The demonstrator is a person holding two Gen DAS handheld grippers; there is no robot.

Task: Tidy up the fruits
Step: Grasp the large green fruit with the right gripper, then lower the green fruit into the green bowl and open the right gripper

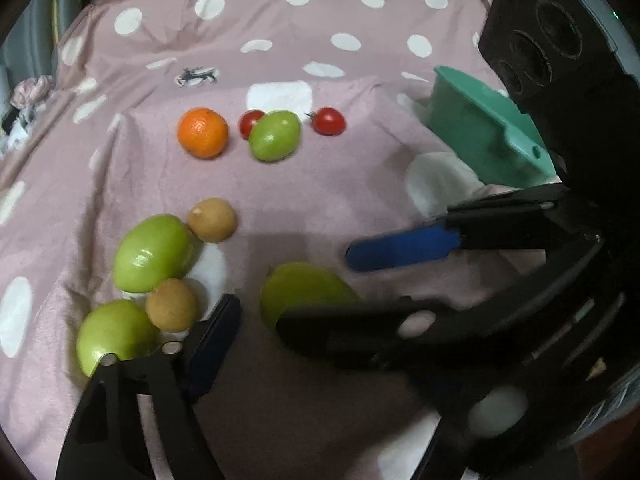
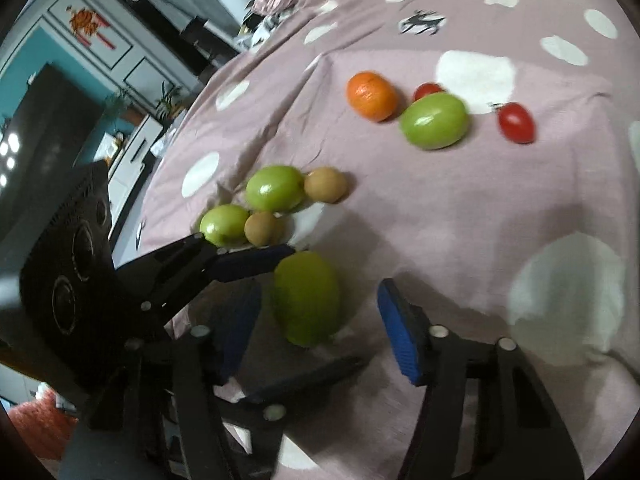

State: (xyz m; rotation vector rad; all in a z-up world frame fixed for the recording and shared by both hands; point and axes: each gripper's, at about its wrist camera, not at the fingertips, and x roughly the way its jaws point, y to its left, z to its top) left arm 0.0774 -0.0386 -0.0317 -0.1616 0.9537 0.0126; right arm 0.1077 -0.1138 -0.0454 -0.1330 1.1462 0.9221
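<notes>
Fruits lie on a pink polka-dot cloth (image 1: 320, 200). A green fruit (image 2: 307, 298) lies between the open fingers of my right gripper (image 2: 320, 324), untouched by either pad; it also shows in the left wrist view (image 1: 304, 292). My left gripper (image 2: 256, 280) is open just left of it; one blue finger (image 2: 256, 262) reaches to the fruit's far left side. Two more green fruits (image 1: 154, 254) (image 1: 114, 334) and two brown fruits (image 1: 212, 220) (image 1: 172, 305) cluster at left. An orange (image 1: 203, 133), a green fruit (image 1: 275, 136) and two cherry tomatoes (image 1: 328, 121) (image 1: 250, 122) lie farther back.
A teal plastic container (image 1: 488, 128) stands at the right on the cloth. In the right wrist view, white cabinets (image 2: 100, 52) and a dark screen (image 2: 44, 120) stand beyond the cloth's left edge.
</notes>
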